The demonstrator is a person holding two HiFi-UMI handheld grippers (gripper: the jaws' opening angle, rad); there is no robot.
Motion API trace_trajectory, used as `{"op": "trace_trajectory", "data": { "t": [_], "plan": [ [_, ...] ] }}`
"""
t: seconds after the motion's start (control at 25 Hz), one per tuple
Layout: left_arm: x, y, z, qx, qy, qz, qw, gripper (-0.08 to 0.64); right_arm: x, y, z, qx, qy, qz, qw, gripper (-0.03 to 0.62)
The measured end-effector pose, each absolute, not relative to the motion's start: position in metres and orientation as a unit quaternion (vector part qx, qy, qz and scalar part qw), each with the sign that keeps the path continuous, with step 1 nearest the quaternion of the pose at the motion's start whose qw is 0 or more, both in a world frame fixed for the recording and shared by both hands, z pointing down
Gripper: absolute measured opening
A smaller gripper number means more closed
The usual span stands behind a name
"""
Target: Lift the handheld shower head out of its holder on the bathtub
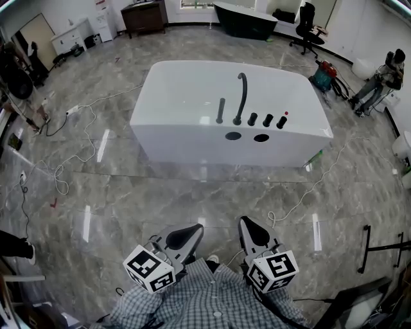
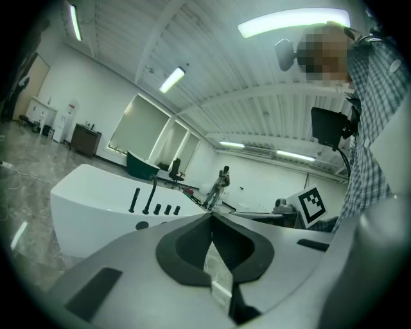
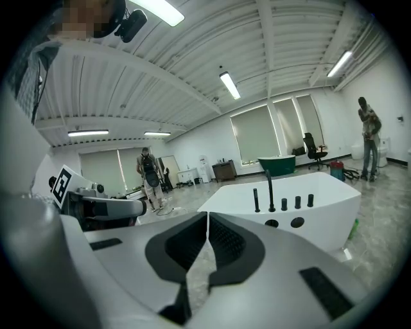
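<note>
A white bathtub [image 1: 192,90] stands on the marble floor, some way in front of me. On its near rim a slim black handheld shower head [image 1: 220,110] stands upright in its holder. Right of it are a curved black spout [image 1: 241,96] and three black knobs [image 1: 268,120]. My left gripper [image 1: 186,236] and right gripper [image 1: 255,231] are low in the head view, close to my body and far from the tub. Both are shut and hold nothing. The left gripper view shows the shower head [image 2: 133,200] beyond shut jaws. In the right gripper view the shower head [image 3: 256,200] is also distant.
White cables [image 1: 77,154] trail over the floor left and right of the tub. A green bottle [image 1: 314,159] leans at its right corner. A dark green tub [image 1: 244,19], an office chair [image 1: 307,26] and a seated person [image 1: 379,80] are at the back. A black stand [image 1: 379,247] is near right.
</note>
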State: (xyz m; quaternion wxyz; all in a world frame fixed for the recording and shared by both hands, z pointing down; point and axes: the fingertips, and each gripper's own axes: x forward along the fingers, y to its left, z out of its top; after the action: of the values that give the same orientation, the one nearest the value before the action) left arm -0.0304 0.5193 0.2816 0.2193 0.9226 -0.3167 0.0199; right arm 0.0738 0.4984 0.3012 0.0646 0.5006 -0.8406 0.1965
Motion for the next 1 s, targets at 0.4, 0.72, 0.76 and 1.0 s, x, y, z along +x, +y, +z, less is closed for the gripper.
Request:
{"op": "trace_trajectory", "data": {
  "t": [0.4, 0.72, 0.76, 1.0],
  "plan": [
    [-0.008, 0.541, 0.285, 0.923, -0.325, 0.021, 0.203, 0.006, 0.098, 0.523, 0.311, 0.504, -0.839, 0.193, 0.07, 0.018],
    [0.001, 0.521, 0.294, 0.926, -0.316, 0.027, 0.205, 0.006, 0.1, 0.508, 0.321, 0.5, -0.837, 0.208, 0.074, 0.018],
    [0.001, 0.514, 0.295, 0.926, -0.315, 0.025, 0.207, 0.006, 0.1, 0.502, 0.322, 0.501, -0.837, 0.205, 0.077, 0.018],
    [-0.003, 0.461, 0.298, 0.927, -0.311, 0.026, 0.207, 0.006, 0.097, 0.45, 0.317, 0.504, -0.839, 0.188, 0.088, 0.018]
  ]
}}
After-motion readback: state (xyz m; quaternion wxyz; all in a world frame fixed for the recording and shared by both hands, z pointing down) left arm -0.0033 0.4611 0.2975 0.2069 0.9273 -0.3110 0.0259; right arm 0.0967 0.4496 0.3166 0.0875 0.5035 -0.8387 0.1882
